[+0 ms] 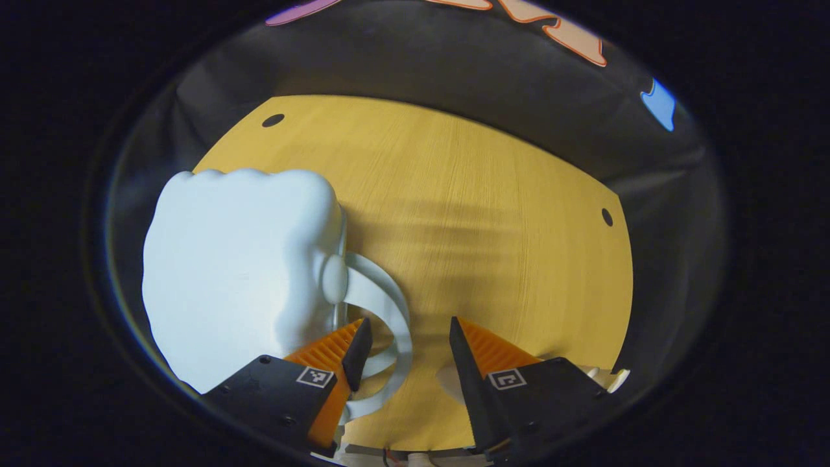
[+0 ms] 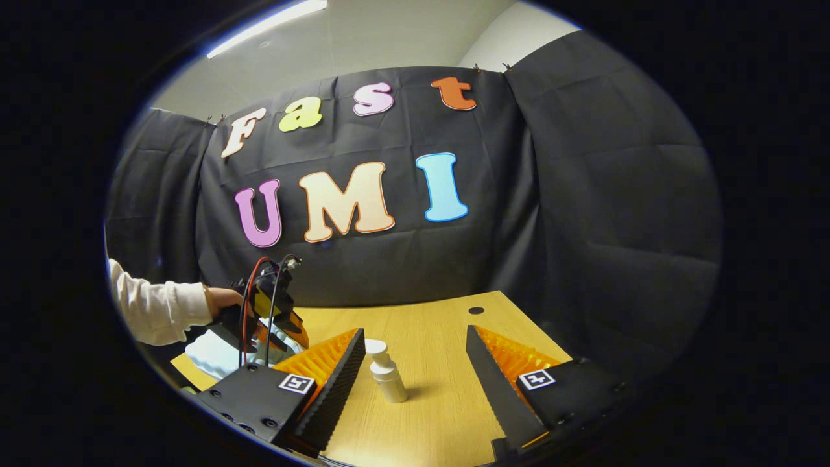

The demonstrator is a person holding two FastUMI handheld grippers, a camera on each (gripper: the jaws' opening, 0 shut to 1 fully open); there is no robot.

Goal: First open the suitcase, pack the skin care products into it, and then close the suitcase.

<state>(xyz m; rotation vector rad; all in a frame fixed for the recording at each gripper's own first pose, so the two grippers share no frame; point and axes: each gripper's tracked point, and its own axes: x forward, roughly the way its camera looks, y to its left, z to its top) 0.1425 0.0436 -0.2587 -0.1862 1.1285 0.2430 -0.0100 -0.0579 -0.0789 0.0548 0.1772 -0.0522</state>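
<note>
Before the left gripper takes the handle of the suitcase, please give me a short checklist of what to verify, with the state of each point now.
1. Left gripper open: ok, a wide gap between the fingers.
2. White handle lies in that gap: ok, its loop runs beside the left finger.
3. Pale blue suitcase closed: ok, no opening seen.
4. Latch or zip free: cannot tell, none can be made out.
5. Right gripper open and away from the suitcase: ok; the white bottle stands upright on the wooden table ahead of it.
6. Table space beside the suitcase for the lid: ok, bare wood there.
</note>
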